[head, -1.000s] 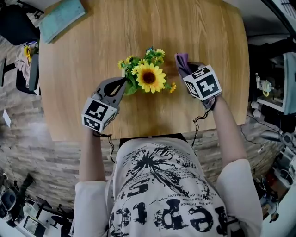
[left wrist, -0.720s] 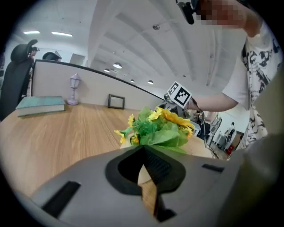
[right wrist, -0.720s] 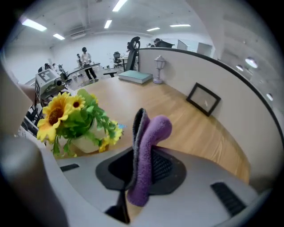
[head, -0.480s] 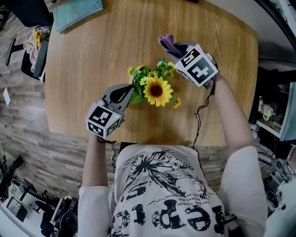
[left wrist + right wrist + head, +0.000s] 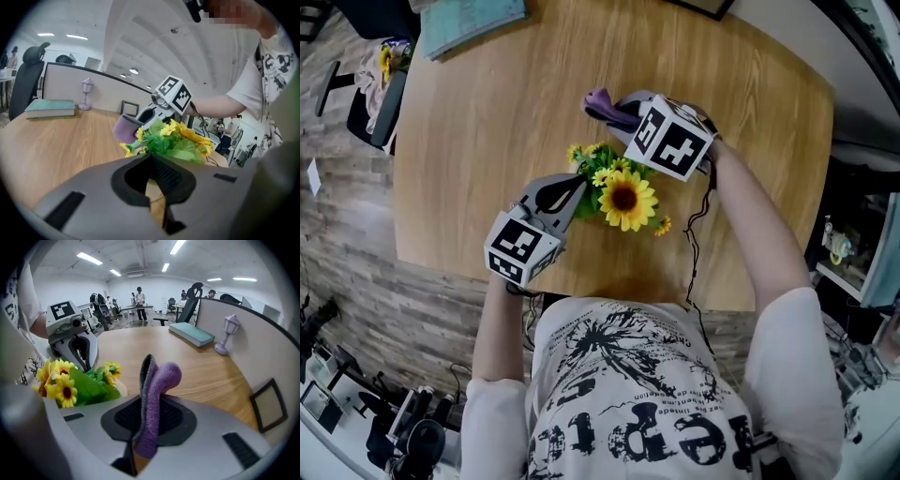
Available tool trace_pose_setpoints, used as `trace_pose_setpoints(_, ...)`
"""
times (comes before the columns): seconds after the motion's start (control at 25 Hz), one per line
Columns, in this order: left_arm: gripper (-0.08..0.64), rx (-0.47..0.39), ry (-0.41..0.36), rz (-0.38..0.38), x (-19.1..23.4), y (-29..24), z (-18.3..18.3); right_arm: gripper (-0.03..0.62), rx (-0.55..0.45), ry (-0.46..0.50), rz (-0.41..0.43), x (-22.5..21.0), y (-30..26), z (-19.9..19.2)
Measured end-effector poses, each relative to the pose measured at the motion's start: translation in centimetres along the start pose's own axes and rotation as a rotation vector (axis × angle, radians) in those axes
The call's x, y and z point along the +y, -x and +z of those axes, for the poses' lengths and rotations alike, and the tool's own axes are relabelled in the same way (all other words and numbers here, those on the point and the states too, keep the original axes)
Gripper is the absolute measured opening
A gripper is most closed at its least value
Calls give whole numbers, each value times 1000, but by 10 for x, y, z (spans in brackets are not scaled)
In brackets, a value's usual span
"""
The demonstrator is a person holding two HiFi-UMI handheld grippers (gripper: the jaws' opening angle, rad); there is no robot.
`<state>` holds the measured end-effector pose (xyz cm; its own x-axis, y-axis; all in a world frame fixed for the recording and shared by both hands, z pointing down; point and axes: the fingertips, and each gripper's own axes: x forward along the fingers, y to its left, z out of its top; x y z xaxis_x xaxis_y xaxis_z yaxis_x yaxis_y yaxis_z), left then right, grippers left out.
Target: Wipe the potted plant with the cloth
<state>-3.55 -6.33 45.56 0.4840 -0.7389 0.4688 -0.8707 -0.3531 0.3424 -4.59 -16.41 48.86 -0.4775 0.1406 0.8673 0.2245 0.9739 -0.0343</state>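
**Head view, left to right.** My left gripper [image 5: 565,190] lay at the near-left side of the potted plant [image 5: 623,194]. Its jaws were pressed together with nothing between them, and the tips were just beside the green leaves.

The plant stood upright near the middle of the wooden table [image 5: 478,112]. It had one large sunflower head, smaller yellow blooms and broad leaves, over a small pale pot mostly hidden beneath them. I judged it light and easily tipped, with thin, springy petals and leaves that would bend under pressure. The pot's wall or the stem base seemed the sound place to steady it, not the blooms.

At the plant's far-right side, my right gripper [image 5: 623,111] pinched the purple cloth [image 5: 600,101] on a fold, with a soft loop standing free beyond the jaw tips. The cloth looked plush, limp and unlikely to slip. Held by its fold, the free loop seemed the part to draw lightly along each leaf, outward from the stem.
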Motion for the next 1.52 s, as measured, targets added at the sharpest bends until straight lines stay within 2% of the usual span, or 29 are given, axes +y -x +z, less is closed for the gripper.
trace_pose_setpoints(0.24, 3, 34, -32, -2, 4, 0, -7, 74, 4, -4, 140, 22, -11, -2)
trace_pose_setpoints(0.56, 3, 31, -80, 17, 0, 5, -10, 72, 66, 154, 283, 54, -12, -6)
trace_pose_setpoints(0.72, 2, 28, -79, 40, 3, 3, -8, 71, 121, 245, 290, 59, -16, -19)
trace_pose_setpoints(1.04, 2, 46, -63, 57, 9, -2, -4, 69, 118, 269, 328, 61, -11, -30)
trace_pose_setpoints(1.2, 2, 35, -50, 63, 10, -2, -3, 69, 121, 254, 350, 67, -6, -40)
trace_pose_setpoints(1.52, 2, 36, -20, 63, 10, -6, -6, 69, 99, 200, 333, 78, 2, -61)
